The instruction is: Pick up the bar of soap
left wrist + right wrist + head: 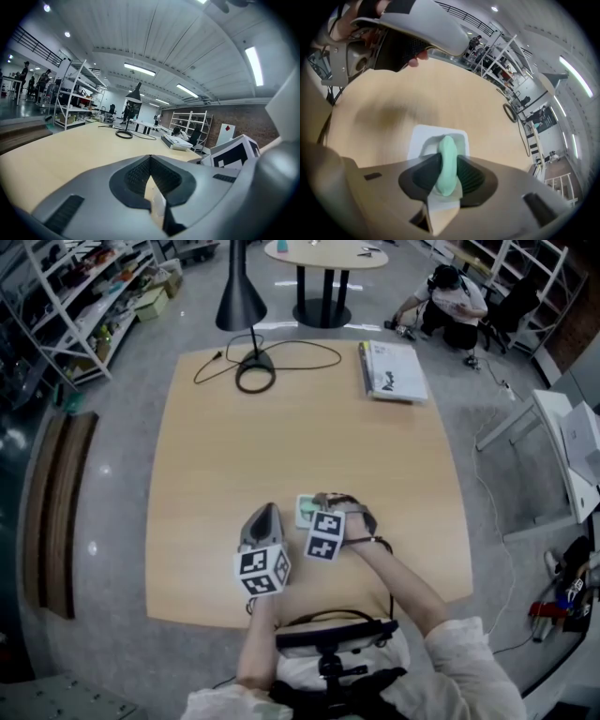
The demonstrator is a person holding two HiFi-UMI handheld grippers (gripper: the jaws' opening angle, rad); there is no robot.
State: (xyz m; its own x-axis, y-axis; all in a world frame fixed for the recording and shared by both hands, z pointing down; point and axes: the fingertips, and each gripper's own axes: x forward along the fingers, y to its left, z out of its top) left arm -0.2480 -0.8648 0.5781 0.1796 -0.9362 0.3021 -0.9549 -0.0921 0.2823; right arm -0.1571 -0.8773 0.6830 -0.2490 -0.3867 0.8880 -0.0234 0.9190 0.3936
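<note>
Grasp step: the right claw [446,161] grips the green bar of soap [447,149], which stands on edge between its pads above a white dish [417,137] on the near part of the counter [440,93]. The next move probably calls for a straight lift under steady pressure. The left claw [150,161], closed and empty, sits just to the left.

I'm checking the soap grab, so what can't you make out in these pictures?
Soap, head view: mostly covered by the right gripper; only the dish edge shows.
Soap's lower part, right gripper view: behind the pads.
Print on the papers, head view: too small.
</note>
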